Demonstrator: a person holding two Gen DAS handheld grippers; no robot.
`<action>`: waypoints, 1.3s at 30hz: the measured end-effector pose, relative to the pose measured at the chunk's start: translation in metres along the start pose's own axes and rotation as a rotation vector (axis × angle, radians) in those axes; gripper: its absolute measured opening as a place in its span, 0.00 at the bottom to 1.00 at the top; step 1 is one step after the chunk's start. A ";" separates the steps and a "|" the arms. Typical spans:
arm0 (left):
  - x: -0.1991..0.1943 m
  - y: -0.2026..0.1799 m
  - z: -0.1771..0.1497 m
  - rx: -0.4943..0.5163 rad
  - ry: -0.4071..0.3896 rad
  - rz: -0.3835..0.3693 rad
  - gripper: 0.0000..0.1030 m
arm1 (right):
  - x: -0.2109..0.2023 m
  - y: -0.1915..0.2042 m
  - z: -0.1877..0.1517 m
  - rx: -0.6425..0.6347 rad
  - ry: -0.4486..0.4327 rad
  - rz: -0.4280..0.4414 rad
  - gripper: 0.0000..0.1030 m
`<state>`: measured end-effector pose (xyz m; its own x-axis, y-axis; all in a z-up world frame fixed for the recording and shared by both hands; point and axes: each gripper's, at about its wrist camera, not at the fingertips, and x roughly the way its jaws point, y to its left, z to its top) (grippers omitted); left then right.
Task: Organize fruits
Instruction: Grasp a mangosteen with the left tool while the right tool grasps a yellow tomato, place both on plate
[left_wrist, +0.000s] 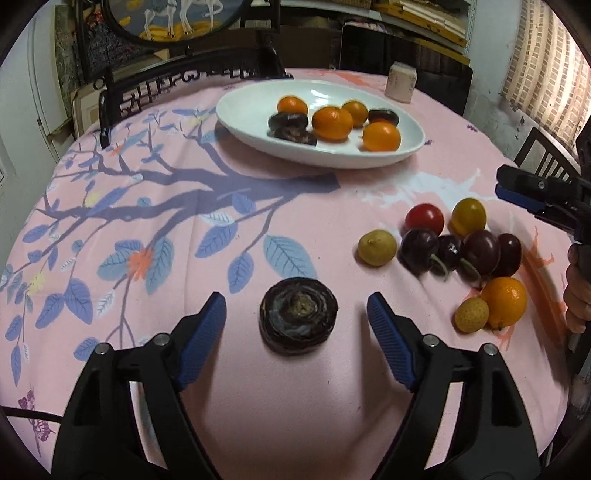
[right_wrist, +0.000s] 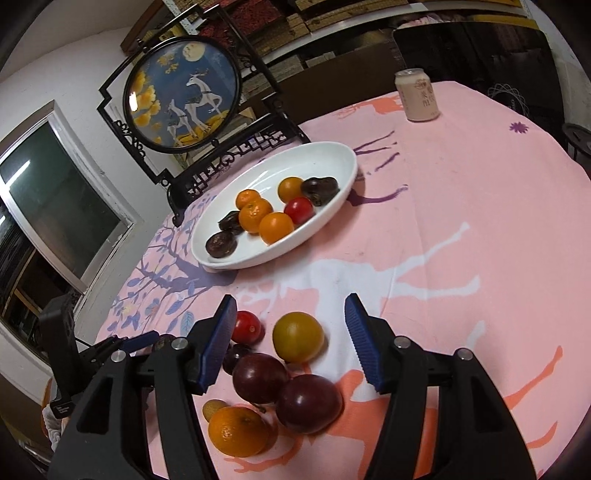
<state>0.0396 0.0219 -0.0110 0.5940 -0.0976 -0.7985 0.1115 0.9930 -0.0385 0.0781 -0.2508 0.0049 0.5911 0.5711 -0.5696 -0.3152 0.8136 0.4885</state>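
Observation:
A white oval dish (left_wrist: 258, 122) (right_wrist: 332, 162) at the back holds several oranges, dark chestnut-like fruits and a red tomato (right_wrist: 299, 209). My left gripper (left_wrist: 297, 319) is open, its jaws on either side of a dark round water chestnut (left_wrist: 298, 320) lying on the cloth. A loose pile lies to the right: a red tomato (left_wrist: 424, 218) (right_wrist: 246, 326), a yellow-green tomato (left_wrist: 468, 216) (right_wrist: 297, 336), dark plums (left_wrist: 480, 251) (right_wrist: 260, 376), an orange (left_wrist: 504, 302) (right_wrist: 238, 430) and small yellow fruits (left_wrist: 376, 247). My right gripper (right_wrist: 291, 332) (left_wrist: 517, 186) is open above that pile, around the yellow-green tomato.
A pink printed tablecloth (left_wrist: 184, 206) (right_wrist: 461, 206) covers the round table. A drink can (left_wrist: 400, 82) (right_wrist: 417, 95) stands at the far edge. A black framed deer screen (right_wrist: 181, 96) and a carved chair back (left_wrist: 177, 85) stand behind the dish.

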 end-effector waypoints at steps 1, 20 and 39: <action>0.001 0.000 0.000 0.003 0.004 0.004 0.70 | 0.000 0.000 0.000 0.001 0.000 -0.002 0.59; 0.028 -0.009 0.041 0.032 -0.018 0.032 0.39 | 0.025 0.005 -0.006 -0.048 0.092 -0.045 0.59; 0.016 -0.005 0.045 0.001 -0.083 0.037 0.38 | 0.025 0.008 -0.005 -0.065 0.064 -0.033 0.35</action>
<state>0.0843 0.0125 0.0035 0.6615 -0.0660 -0.7471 0.0891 0.9960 -0.0090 0.0871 -0.2299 -0.0087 0.5542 0.5479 -0.6266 -0.3450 0.8363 0.4262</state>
